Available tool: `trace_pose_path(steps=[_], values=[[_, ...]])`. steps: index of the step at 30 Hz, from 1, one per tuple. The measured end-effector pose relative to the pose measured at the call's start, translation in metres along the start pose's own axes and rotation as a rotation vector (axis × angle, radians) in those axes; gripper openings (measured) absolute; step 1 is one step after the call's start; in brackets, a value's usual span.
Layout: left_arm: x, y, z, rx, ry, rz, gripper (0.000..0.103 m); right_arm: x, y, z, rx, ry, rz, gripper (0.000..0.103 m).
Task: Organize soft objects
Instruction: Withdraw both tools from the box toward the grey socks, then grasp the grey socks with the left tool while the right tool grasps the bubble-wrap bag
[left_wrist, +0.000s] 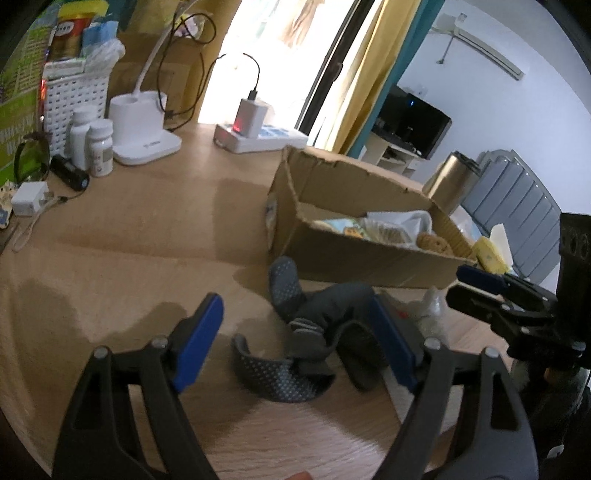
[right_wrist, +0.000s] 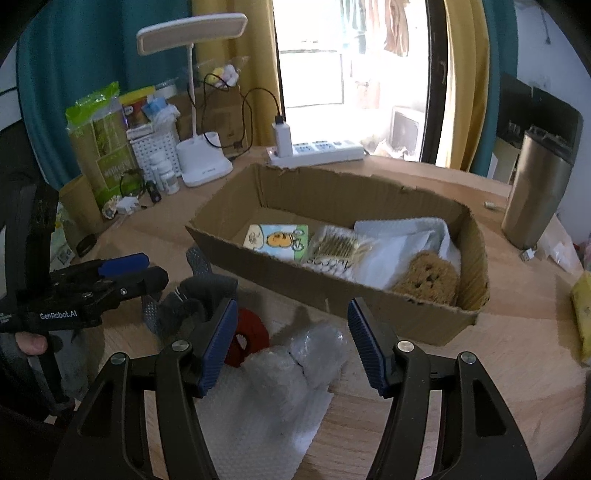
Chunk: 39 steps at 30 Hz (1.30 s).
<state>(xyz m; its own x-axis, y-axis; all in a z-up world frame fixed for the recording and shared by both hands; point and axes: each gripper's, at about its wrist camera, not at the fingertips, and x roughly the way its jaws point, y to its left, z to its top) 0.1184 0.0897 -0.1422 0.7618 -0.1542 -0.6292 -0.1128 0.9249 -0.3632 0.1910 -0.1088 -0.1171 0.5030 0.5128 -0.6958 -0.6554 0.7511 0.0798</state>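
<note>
A pair of dark grey socks (left_wrist: 306, 317) with dotted soles is seen lying crumpled on the table (left_wrist: 129, 236), just in front of the cardboard box (left_wrist: 354, 258). One sock's toe is pointed up toward the box; the other is curled with its sole turned up. The left claw (left_wrist: 295, 350) is held wide open around the socks, with nothing gripped. The right claw (right_wrist: 291, 339) is also spread wide and empty, above a clear plastic bag (right_wrist: 295, 365) and a white sheet (right_wrist: 255, 432). A brown sponge (right_wrist: 428, 277) is seen inside the box.
</note>
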Motion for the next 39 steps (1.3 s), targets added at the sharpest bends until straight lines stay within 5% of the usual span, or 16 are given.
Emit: trace_pose_path(steps=[24,27,31,39], values=[[0.035,-0.031,-0.009,0.158,0.135,0.124,0.081,0.026,-0.025,-0.019,0.092,0.087,0.046,0.066],[0.037,-0.032,-0.010,0.163,0.144,0.119,0.056,0.028,-0.025,-0.021,0.098,0.094,0.064,0.066],[0.037,-0.033,-0.013,0.162,0.147,0.109,0.041,0.030,-0.022,-0.023,0.100,0.104,0.090,0.066],[0.033,-0.038,-0.014,0.164,0.152,0.076,0.028,0.026,-0.013,-0.020,0.055,0.084,0.098,0.052]])
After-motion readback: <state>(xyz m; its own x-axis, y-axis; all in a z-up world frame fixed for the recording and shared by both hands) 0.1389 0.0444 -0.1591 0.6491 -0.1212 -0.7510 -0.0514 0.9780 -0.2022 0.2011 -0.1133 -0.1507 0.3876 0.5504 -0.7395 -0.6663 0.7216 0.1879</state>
